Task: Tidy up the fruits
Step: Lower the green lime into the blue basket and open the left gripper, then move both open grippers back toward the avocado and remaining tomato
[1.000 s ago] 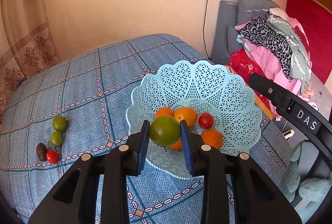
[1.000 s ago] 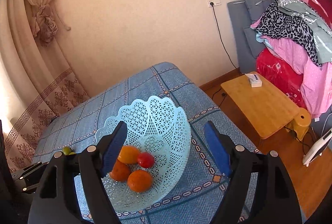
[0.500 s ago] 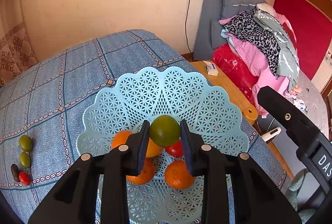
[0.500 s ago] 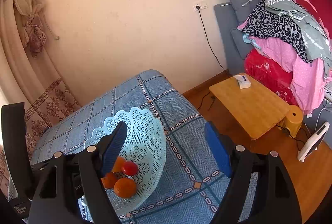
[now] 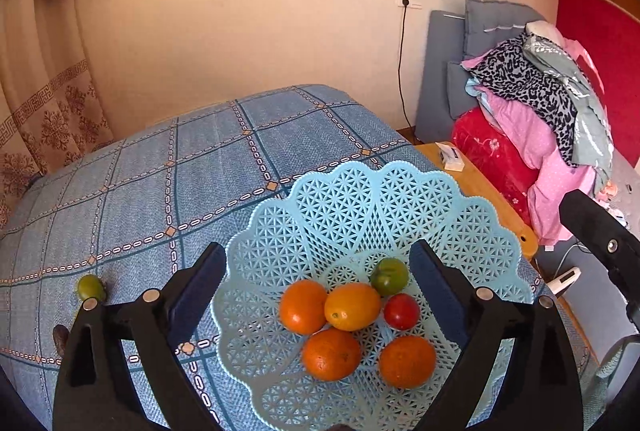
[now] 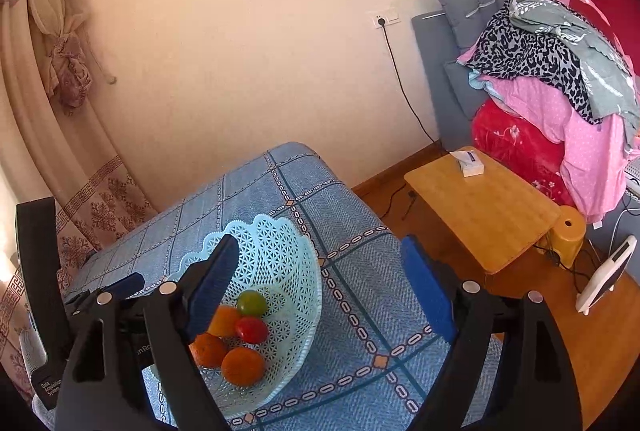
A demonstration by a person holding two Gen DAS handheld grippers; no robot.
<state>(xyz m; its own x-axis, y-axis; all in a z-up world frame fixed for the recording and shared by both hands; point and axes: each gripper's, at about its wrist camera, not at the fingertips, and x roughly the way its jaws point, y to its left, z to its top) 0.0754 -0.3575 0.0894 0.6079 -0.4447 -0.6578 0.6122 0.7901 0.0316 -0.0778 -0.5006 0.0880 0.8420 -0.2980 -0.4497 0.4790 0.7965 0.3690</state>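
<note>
A light-blue lattice basket (image 5: pixel 340 191) stands on the blue checked tablecloth (image 5: pixel 200 171). Several oranges, one of them (image 5: pixel 331 354), a red tomato (image 5: pixel 401 311) and a green fruit (image 5: pixel 389 276) lie in it. My left gripper (image 5: pixel 316 257) hovers over the basket with its jaws opening wide and nothing between the pads. The green fruit rests free below them. Another green fruit (image 5: pixel 91 287) and a dark fruit (image 5: pixel 61 337) lie on the cloth to the left. My right gripper (image 6: pixel 320 251) hangs right of the basket (image 6: pixel 280 251), jaws opening, holding nothing.
The tablecloth's edge drops off just right of the basket. Beyond it stands a low wooden table (image 6: pixel 480 211) with a white box (image 6: pixel 468 163). A pile of clothes (image 6: pixel 552 71) lies on a grey sofa. A curtain (image 5: pixel 48 91) hangs at the left.
My left gripper came in over the basket with the green fruit, then spread its jaws; the fruit now lies in the basket. The right jaws widened slightly.
</note>
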